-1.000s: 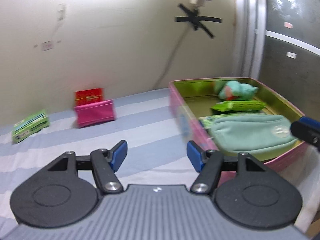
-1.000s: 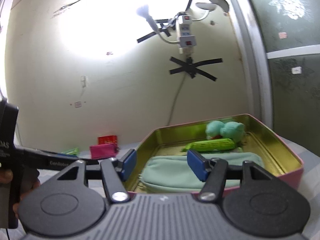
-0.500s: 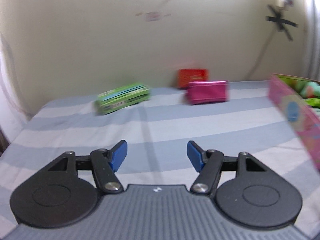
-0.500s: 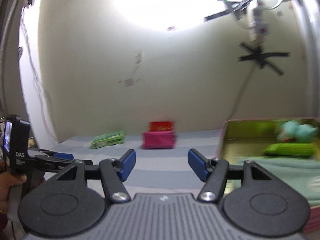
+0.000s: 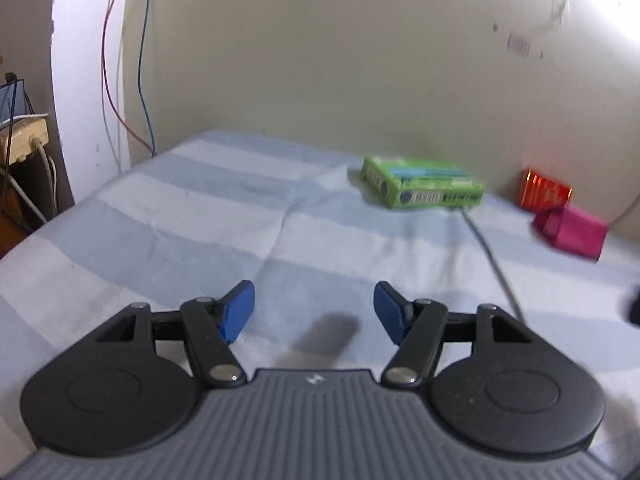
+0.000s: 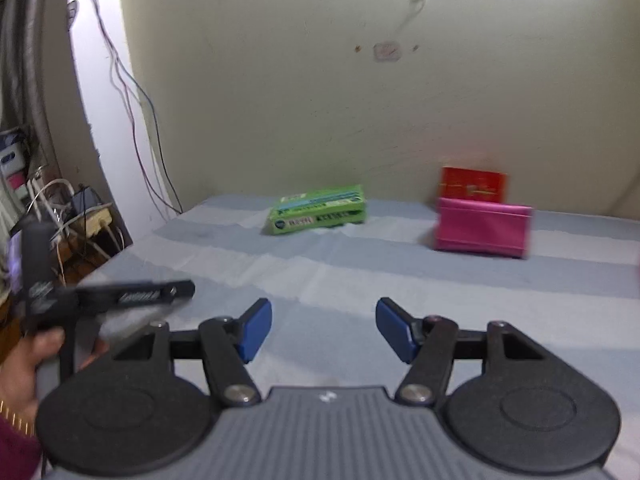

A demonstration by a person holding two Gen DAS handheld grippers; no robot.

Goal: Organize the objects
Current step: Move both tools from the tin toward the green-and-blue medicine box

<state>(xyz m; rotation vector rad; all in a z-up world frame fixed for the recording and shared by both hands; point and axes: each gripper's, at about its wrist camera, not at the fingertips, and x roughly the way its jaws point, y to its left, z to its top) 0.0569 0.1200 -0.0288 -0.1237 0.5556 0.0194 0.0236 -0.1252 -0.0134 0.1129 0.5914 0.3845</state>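
Observation:
A green box [image 5: 422, 187] [image 6: 320, 209] lies on the striped cloth near the back wall. To its right a pink pouch [image 5: 572, 231] [image 6: 482, 229] stands in front of a red packet [image 5: 545, 191] [image 6: 472, 184]. My left gripper [image 5: 314, 312] is open over bare cloth, well short of the green box, with nothing between its blue pads. My right gripper [image 6: 324, 330] is open too and holds nothing. The left gripper [image 6: 176, 290] also shows in the right wrist view, held by a hand [image 6: 24, 364] at the lower left.
The striped blue and white cloth [image 5: 180, 232] [image 6: 360, 276] covers the surface up to the beige wall. At the left edge the surface drops off beside hanging wires [image 5: 124, 60] [image 6: 136, 112] and a power strip [image 5: 24, 140] [image 6: 96, 220].
Both views have swung left: the pink tin with the teal pouch and soft toy has gone out of frame, and the green box and pink pouch now lie ahead. Both grippers stayed open.

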